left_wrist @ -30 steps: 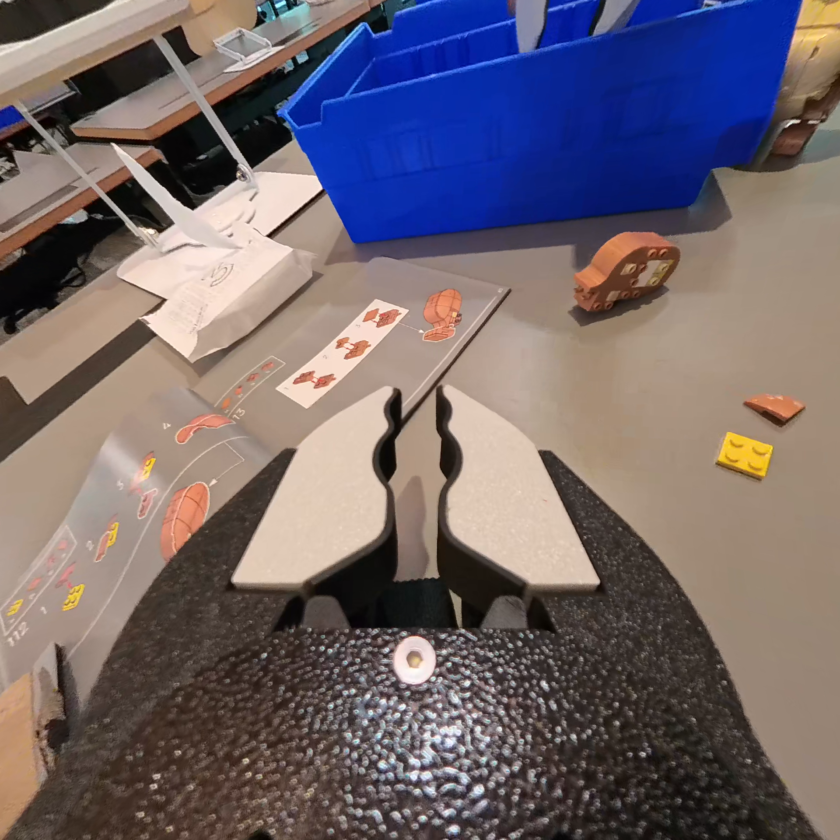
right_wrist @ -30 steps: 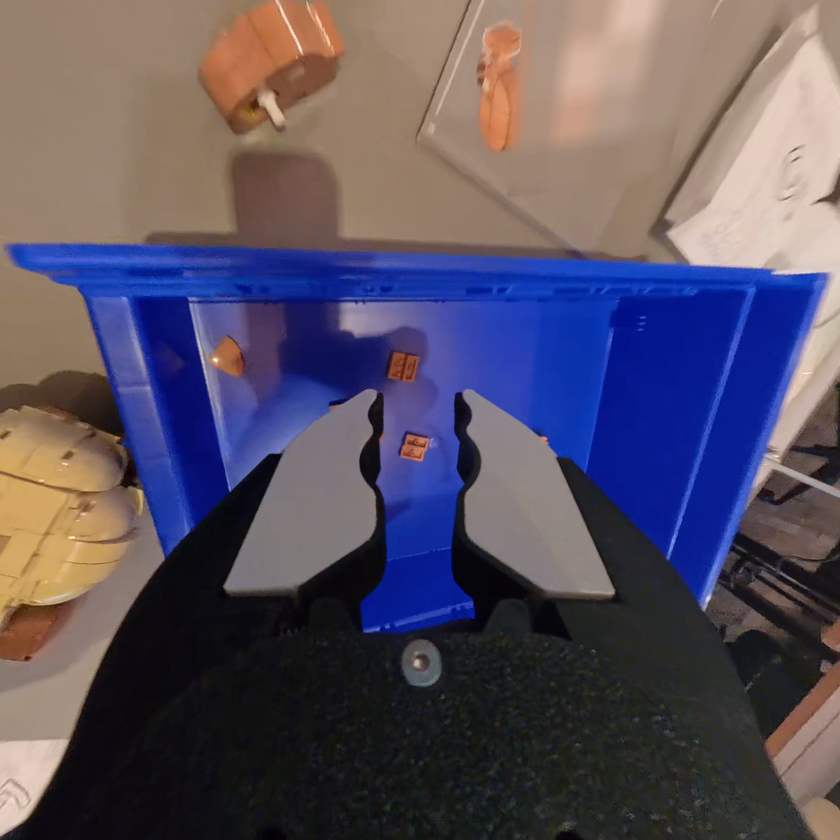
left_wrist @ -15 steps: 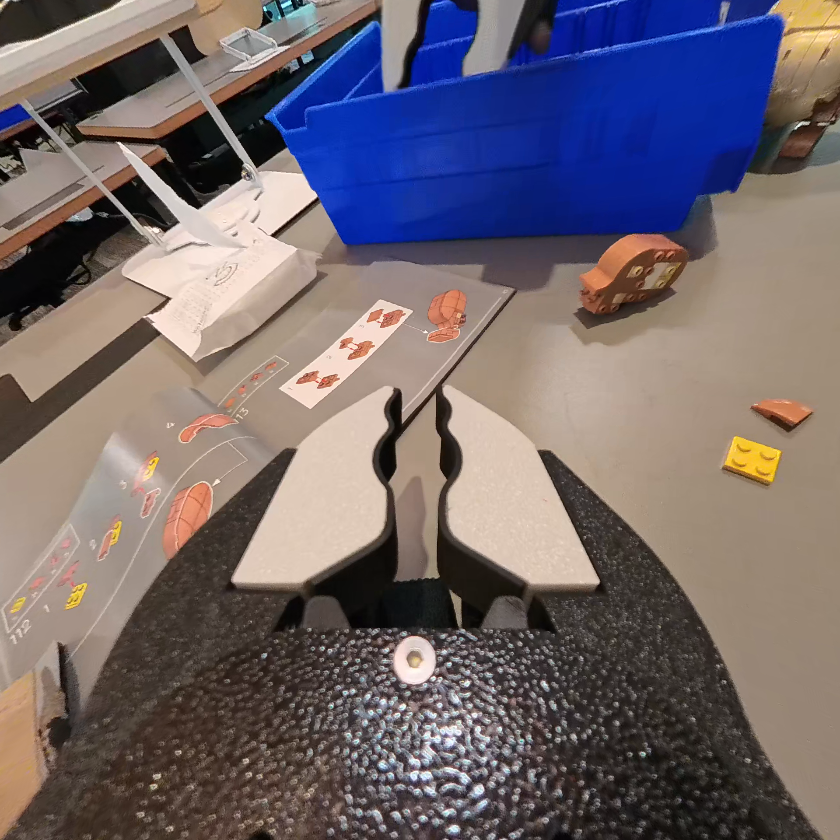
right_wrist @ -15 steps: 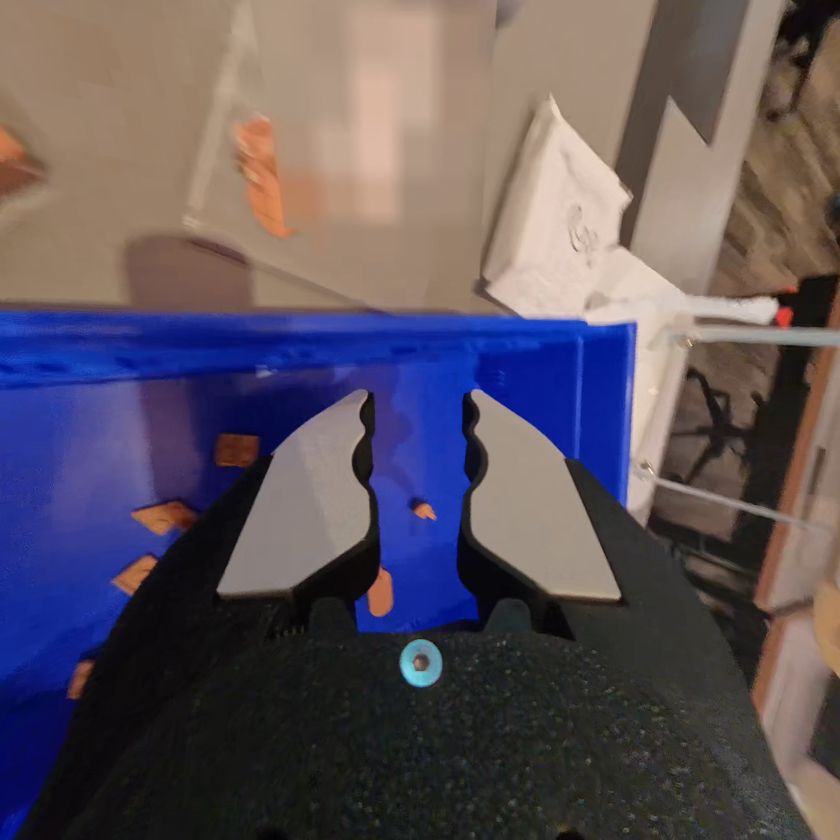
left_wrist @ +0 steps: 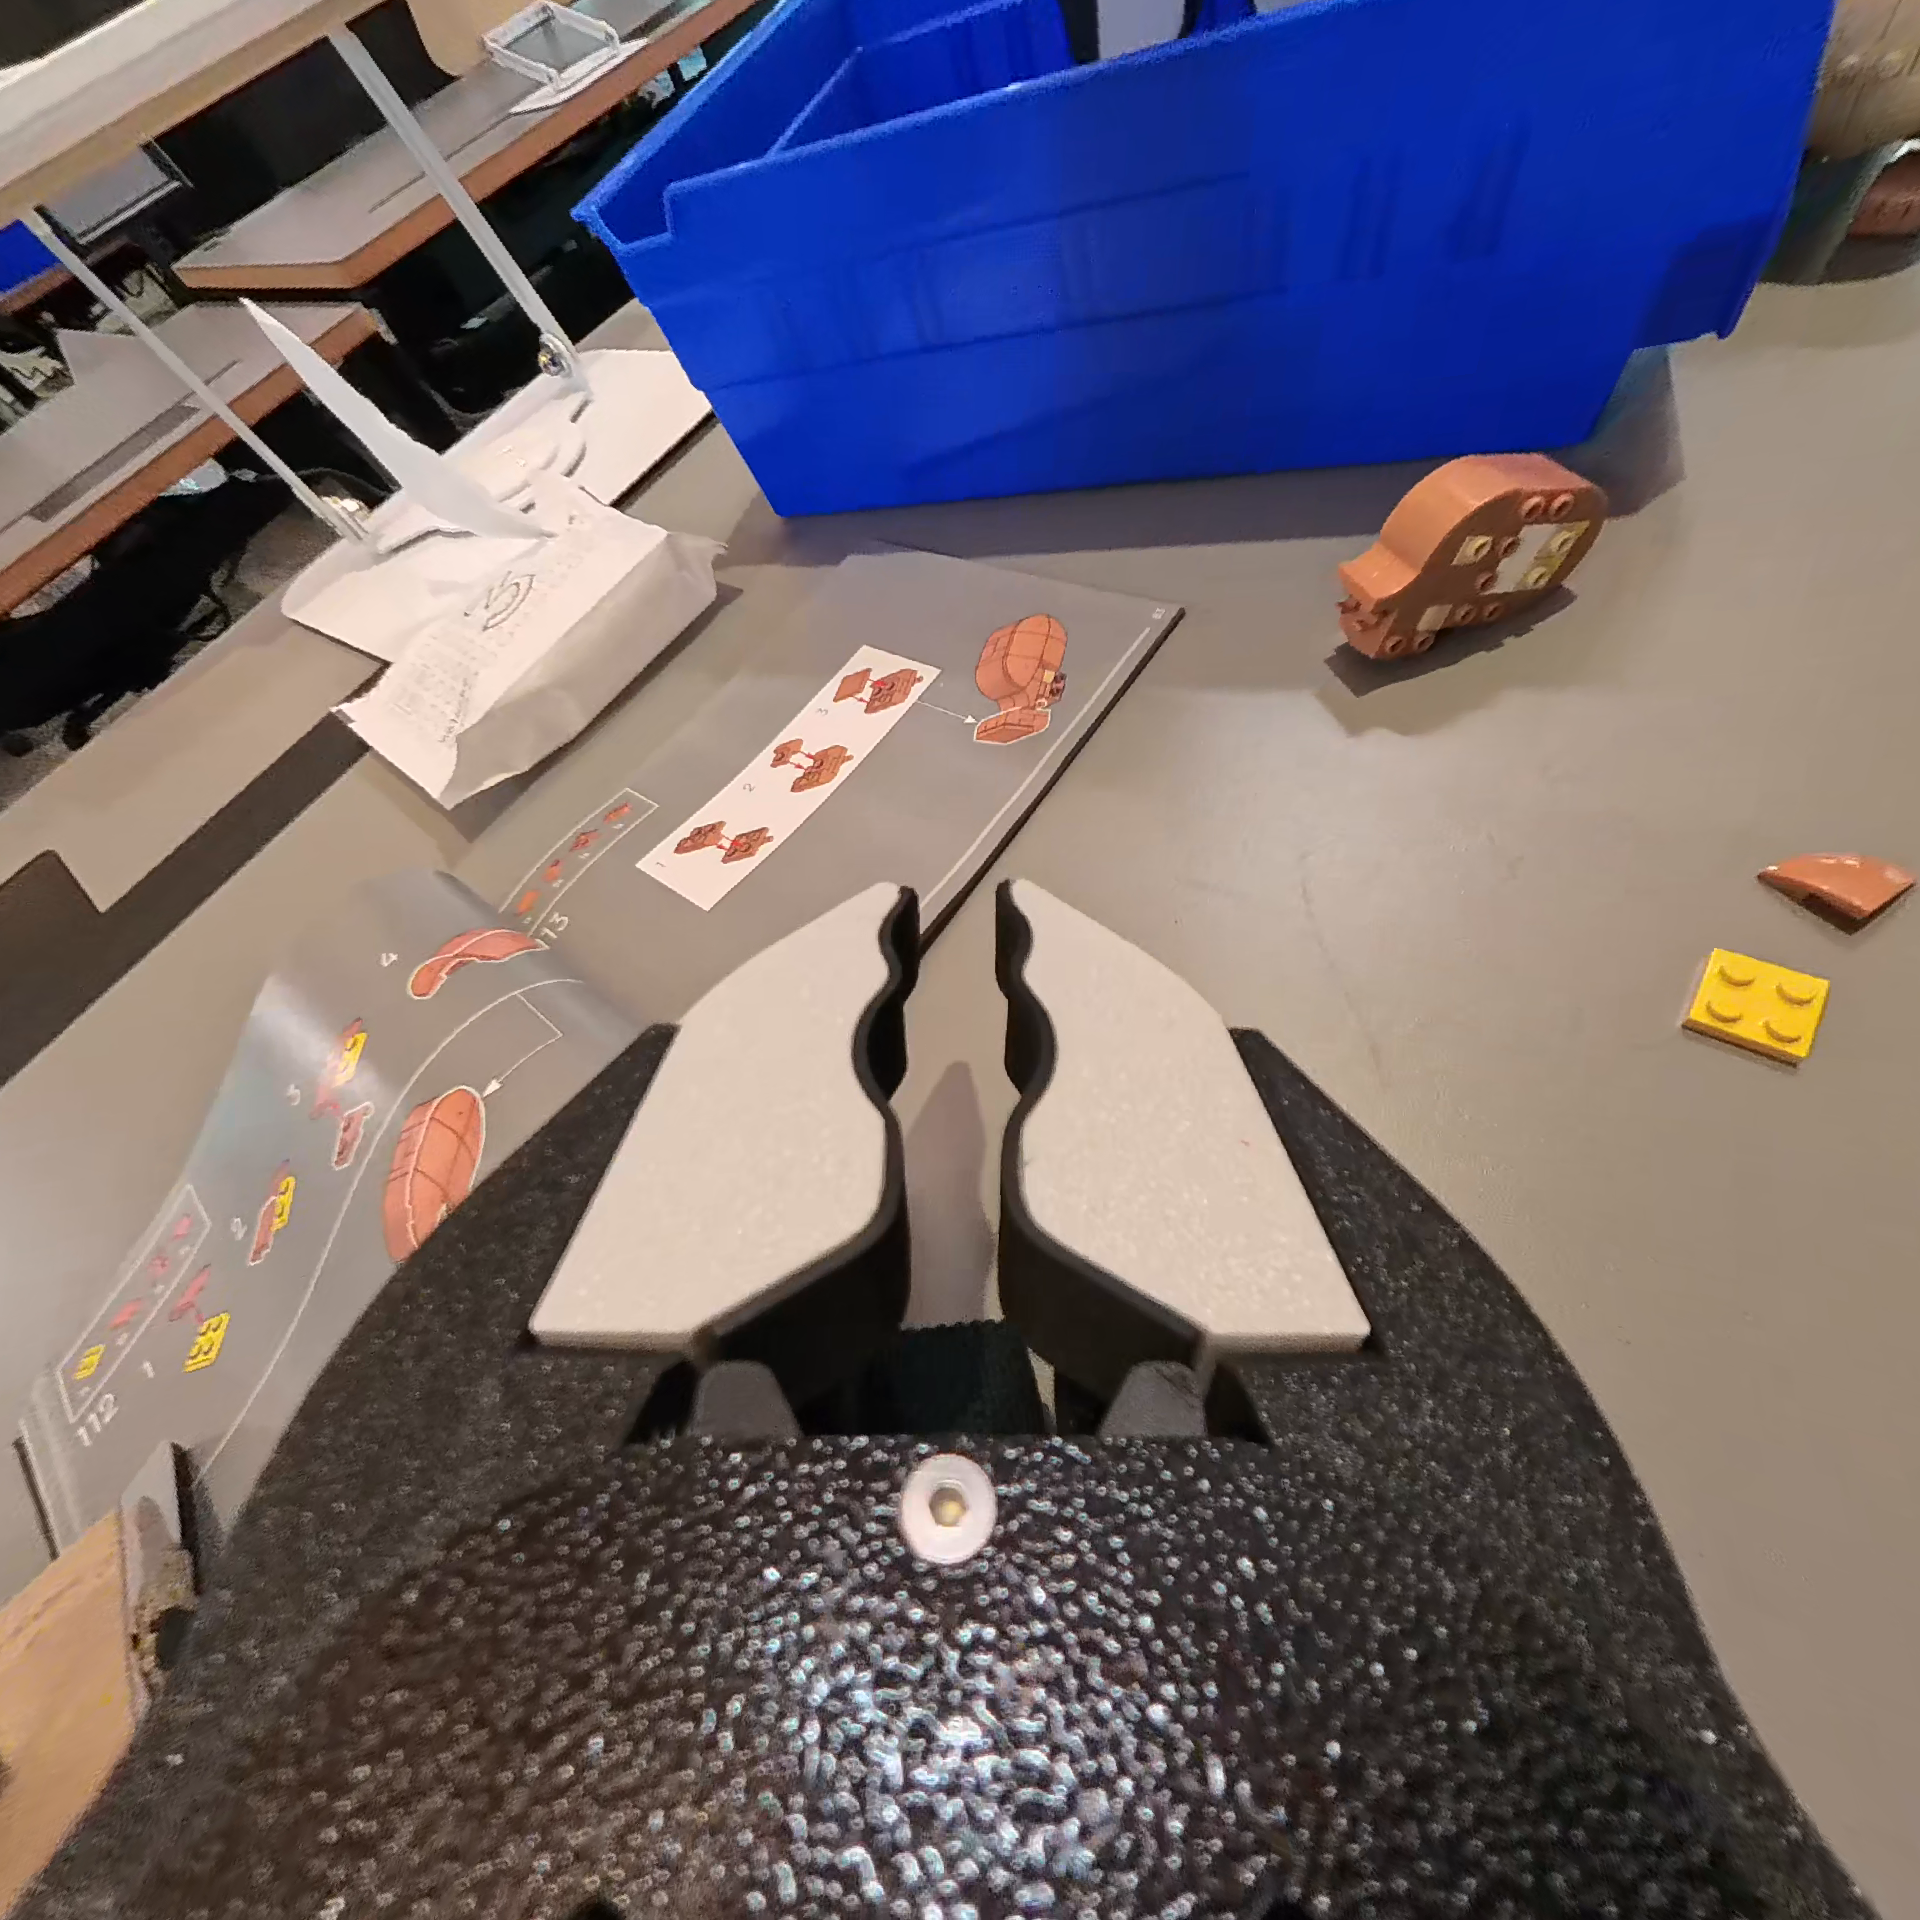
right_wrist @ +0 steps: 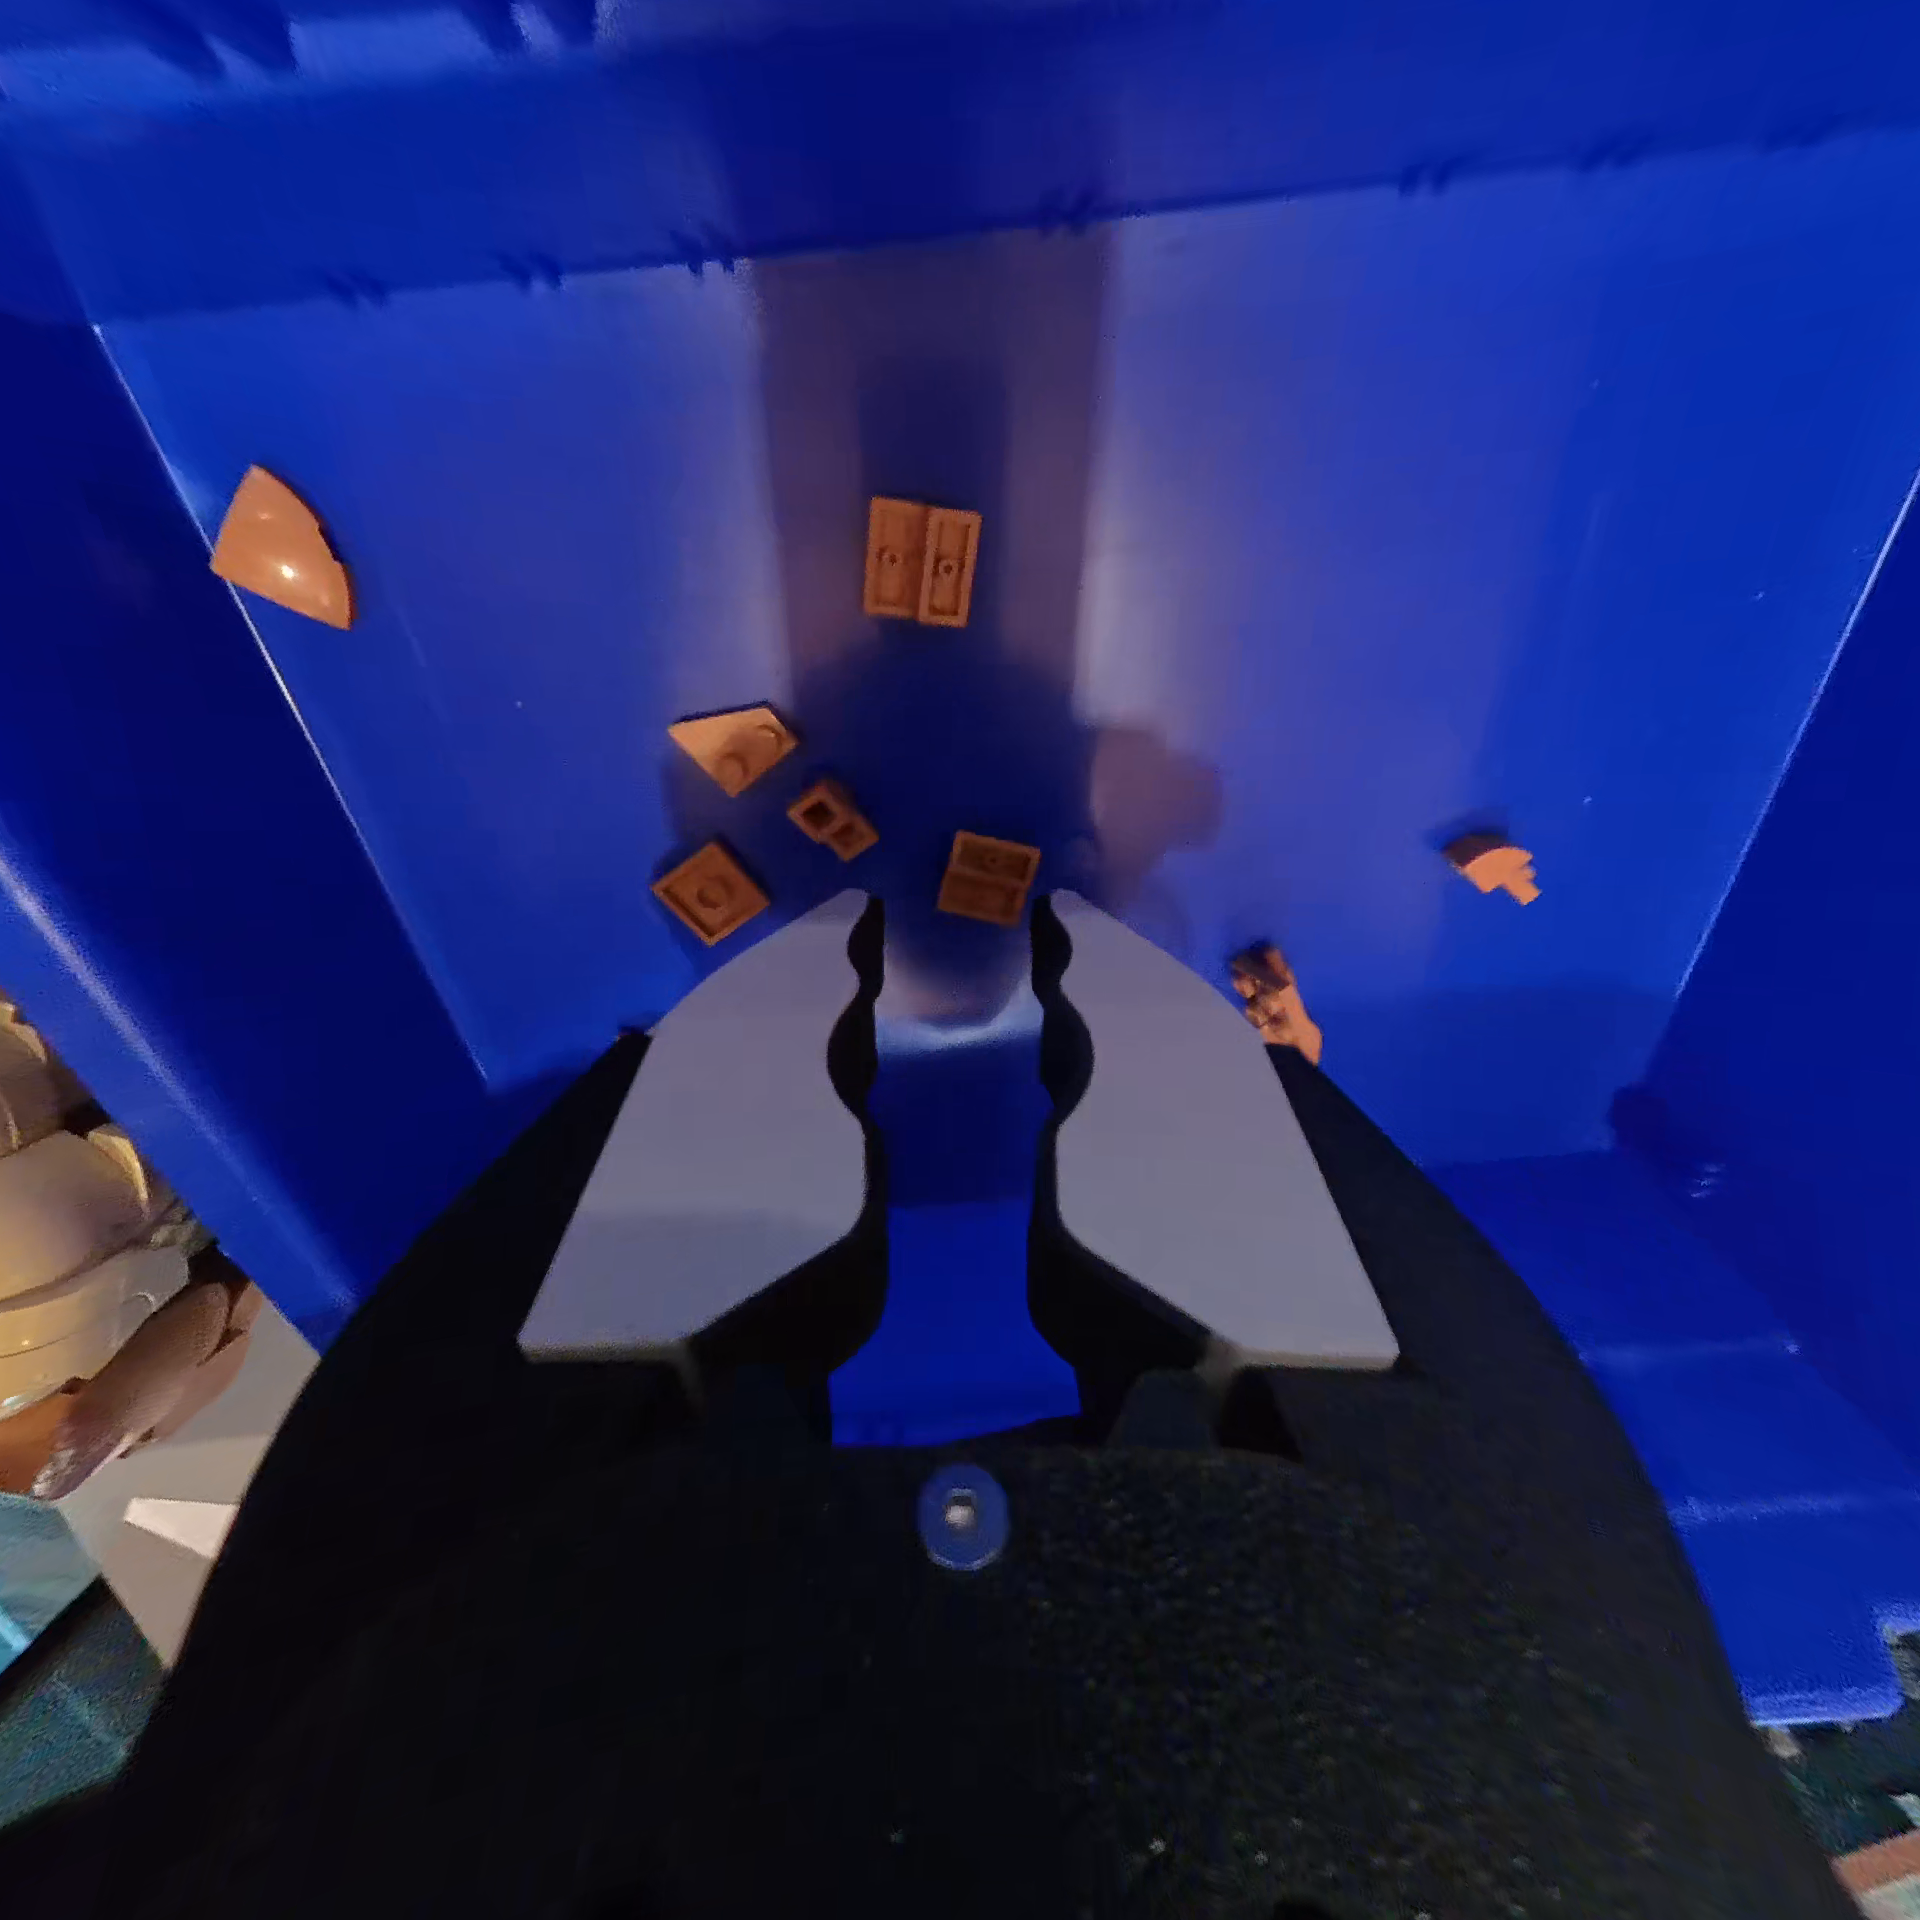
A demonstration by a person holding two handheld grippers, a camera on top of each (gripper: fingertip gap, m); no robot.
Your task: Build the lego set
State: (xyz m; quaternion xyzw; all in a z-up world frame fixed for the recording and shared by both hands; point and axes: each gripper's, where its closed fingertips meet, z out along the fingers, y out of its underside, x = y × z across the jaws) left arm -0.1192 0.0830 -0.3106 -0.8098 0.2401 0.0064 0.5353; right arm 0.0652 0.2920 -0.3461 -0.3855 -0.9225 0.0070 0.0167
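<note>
My left gripper (left_wrist: 956, 914) hovers over the grey table, open a little with nothing between its fingers, above the edge of an open instruction booklet (left_wrist: 831, 748). A brown brick assembly (left_wrist: 1475, 561), a brown curved piece (left_wrist: 1839, 883) and a yellow plate (left_wrist: 1756, 1006) lie to its right. My right gripper (right_wrist: 954, 914) is open and empty inside the blue bin (right_wrist: 1455, 520), pointing down at its floor. Several small brown pieces lie there; the nearest is a brown plate (right_wrist: 987, 878) just beyond the fingertips, untouched.
The blue bin (left_wrist: 1143, 291) stands at the back of the table in the left wrist view. White paper sheets (left_wrist: 499, 634) lie left of it. A tan brick model (right_wrist: 73, 1226) stands outside the bin's left wall. More tables stand beyond. Some 30 centimetres of space lies between my two pairs of fingers. My right tips are about 30 centimetres from the yellow plate (left_wrist: 1756, 1006), my left tips only 12 centimetres. The brown curved piece (left_wrist: 1839, 883) is about 15 centimetres from my left fingertips.
My right gripper swung back from the bin's right end and dropped deeper into the bin, jaws widening briefly then narrowing, still empty. My left gripper stayed almost still.
</note>
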